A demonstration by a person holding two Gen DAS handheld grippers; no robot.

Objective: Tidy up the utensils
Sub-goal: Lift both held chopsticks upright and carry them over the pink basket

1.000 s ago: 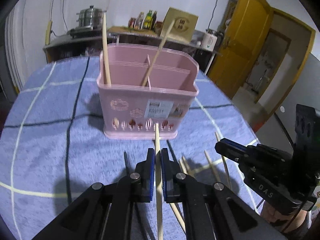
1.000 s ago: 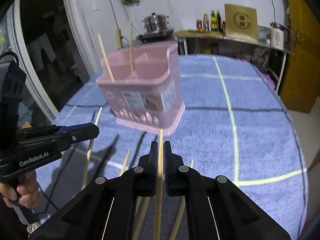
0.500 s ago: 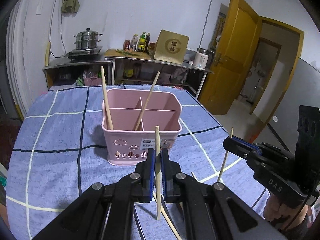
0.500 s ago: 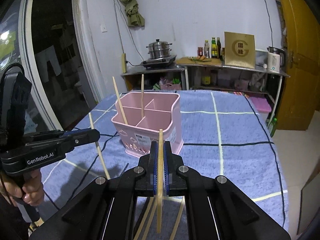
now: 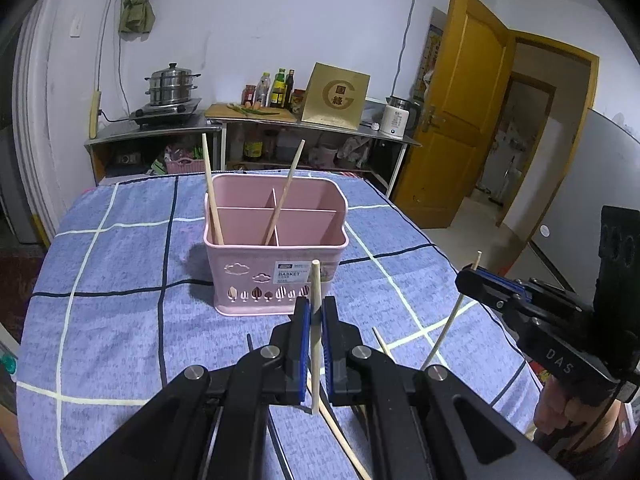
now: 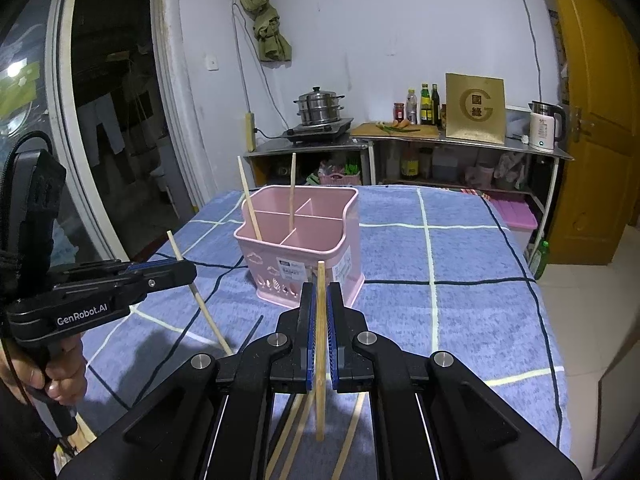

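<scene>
A pink basket [image 5: 276, 248] with compartments stands on the blue checked tablecloth [image 5: 120, 320]. Two wooden chopsticks [image 5: 210, 188] lean in its front compartments. My left gripper [image 5: 315, 305] is shut on an upright chopstick [image 5: 316, 276], held above the cloth on the near side of the basket. Level with it to the right, my right gripper [image 6: 320, 292] is shut on another upright chopstick [image 6: 321, 272]. Each gripper shows in the other's view: the right gripper [image 5: 466, 276] with its stick, and the left gripper [image 6: 186, 272] with its stick [image 6: 204, 312].
Several loose chopsticks [image 6: 296, 440] lie on the cloth under the grippers. A person's hand [image 6: 60, 372] holds the left handle. Behind the table a steel counter [image 5: 168, 130] carries a steamer pot, bottles and a kettle. A yellow door [image 5: 460, 120] stands open at the right.
Both grippers have risen and drawn back from the basket, each lifting its chopstick off the cloth. The basket now looks smaller and farther away.
</scene>
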